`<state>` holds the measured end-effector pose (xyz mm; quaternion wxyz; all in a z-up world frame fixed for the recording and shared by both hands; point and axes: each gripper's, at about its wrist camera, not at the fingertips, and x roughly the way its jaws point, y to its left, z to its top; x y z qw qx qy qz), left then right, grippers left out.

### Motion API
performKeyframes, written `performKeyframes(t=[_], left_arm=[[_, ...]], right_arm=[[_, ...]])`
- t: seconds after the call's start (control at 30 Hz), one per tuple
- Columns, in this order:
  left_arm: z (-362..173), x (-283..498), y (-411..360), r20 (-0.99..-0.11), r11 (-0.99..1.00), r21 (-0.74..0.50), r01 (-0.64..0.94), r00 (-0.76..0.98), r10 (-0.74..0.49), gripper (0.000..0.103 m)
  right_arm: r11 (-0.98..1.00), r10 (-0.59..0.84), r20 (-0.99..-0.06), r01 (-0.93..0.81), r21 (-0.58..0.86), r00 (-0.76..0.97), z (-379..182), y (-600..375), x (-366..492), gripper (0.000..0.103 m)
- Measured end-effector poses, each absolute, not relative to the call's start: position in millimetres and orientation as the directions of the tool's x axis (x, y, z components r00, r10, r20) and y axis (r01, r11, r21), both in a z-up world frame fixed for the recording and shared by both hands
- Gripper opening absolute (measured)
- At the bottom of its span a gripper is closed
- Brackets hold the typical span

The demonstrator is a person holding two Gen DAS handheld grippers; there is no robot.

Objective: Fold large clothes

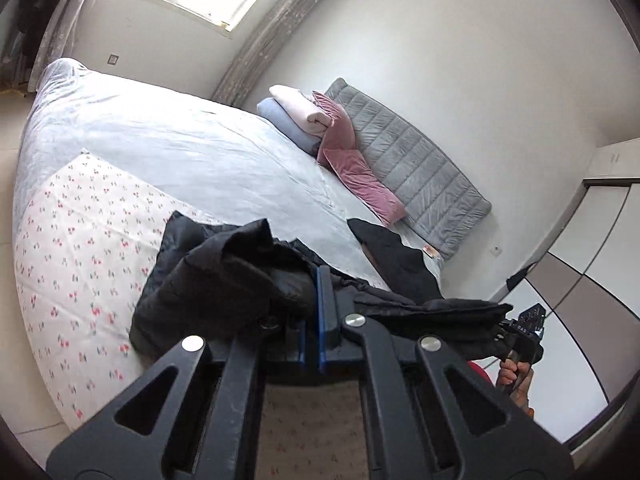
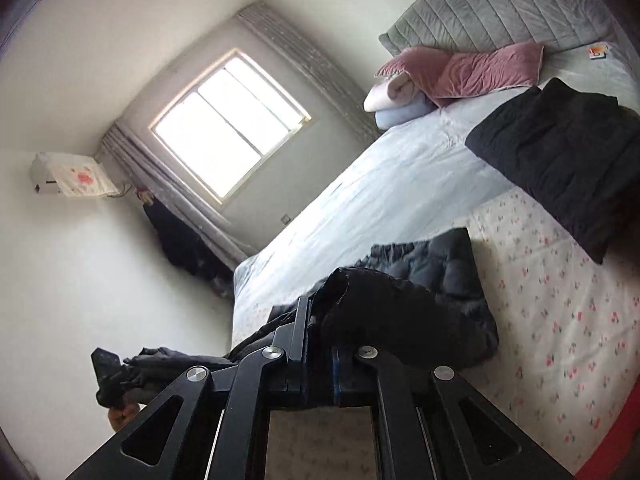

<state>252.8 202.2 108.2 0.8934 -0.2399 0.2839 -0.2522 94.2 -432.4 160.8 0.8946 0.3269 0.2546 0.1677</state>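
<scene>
A black padded jacket (image 1: 224, 280) hangs bunched between both grippers above the near edge of the bed (image 1: 168, 152). My left gripper (image 1: 314, 280) is shut on one edge of the jacket, cloth piled over its fingers. My right gripper (image 2: 320, 312) is shut on the other edge of the jacket (image 2: 400, 312); it also shows in the left wrist view (image 1: 520, 328) at the right, gripping the cloth. The left gripper shows in the right wrist view (image 2: 108, 376) at the lower left. The jacket's lower part rests on the floral sheet (image 2: 560, 312).
A folded black garment (image 2: 560, 168) lies on the bed near the headboard side. Pink cushion (image 1: 352, 160), folded pale blankets (image 1: 296, 116) and a grey quilted headboard (image 1: 416, 160) are at the far end. A wardrobe (image 1: 592, 280) stands right, a window (image 2: 228, 124) behind.
</scene>
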Motion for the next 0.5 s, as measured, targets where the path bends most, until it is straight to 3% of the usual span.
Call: performKeyframes(t=[0.27,0.5], left_arm=[[73,393,166,-0.514,0.895,-0.403,0.192,0.762,-0.395,0.006],[-10,468,158,-0.629,0.93,-0.357,0.09,0.712,-0.311,0.009]], right_arm=[[0.748,0.347,-0.423,0.026,0.663,0.837,107,-432,235,0.007],[0.82,0.28,-0.594,0.134,0.557,0.754,18,-425,319,0.007]])
